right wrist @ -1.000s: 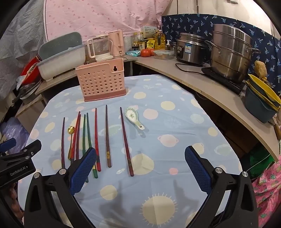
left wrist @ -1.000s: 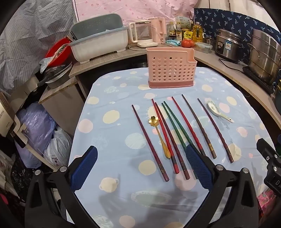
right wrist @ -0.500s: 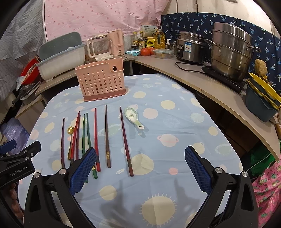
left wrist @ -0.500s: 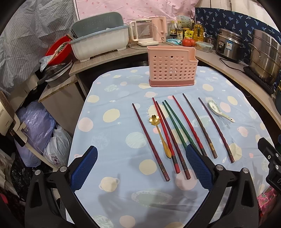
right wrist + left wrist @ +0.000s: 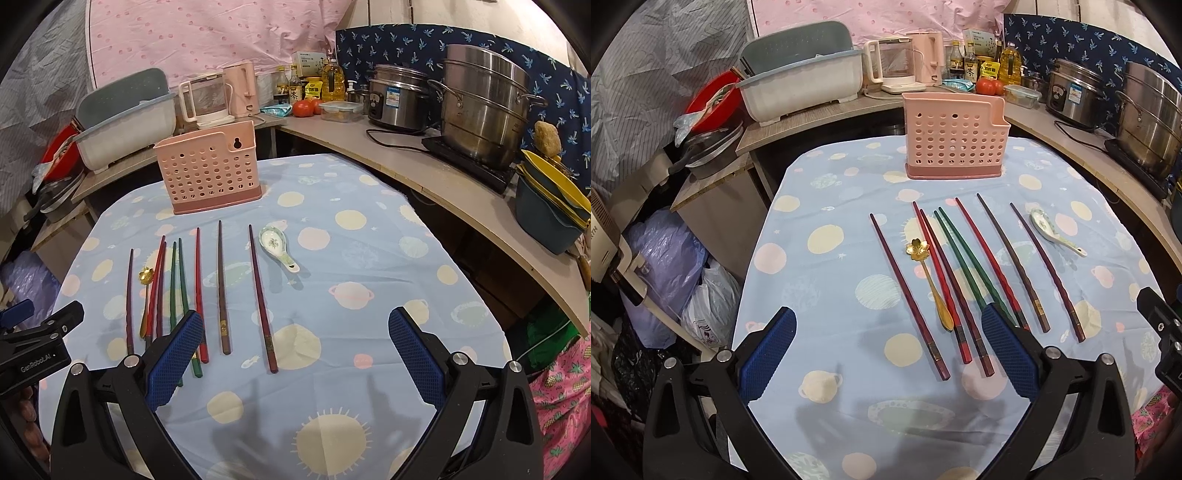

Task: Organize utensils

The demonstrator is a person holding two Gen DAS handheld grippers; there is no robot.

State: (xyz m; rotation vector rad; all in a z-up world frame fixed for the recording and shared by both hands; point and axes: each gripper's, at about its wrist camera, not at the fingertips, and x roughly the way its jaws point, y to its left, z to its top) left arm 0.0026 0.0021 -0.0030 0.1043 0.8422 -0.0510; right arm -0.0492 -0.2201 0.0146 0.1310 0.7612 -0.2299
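The left tongs stand wide apart and hold nothing, hovering above the near part of the tabletop, with the right blue pad in front of the near ends of the green chopsticks. The right tongs are likewise spread wide and empty — their left pad overlaps the chopstick ends in view, and bare cloth lies between the two pads. The chopsticks lie flat side by side, running away from the tongs: dark red, red, green, red, brown and dark purple ones, with a gold flower-headed spoon among the left ones and a ceramic spoon just right of the last stick. Beyond them stands a pink perforated holder, upright near the far edge. The right half of the tabletop is open cloth up to its edge — a curved counter with pots runs beyond that.
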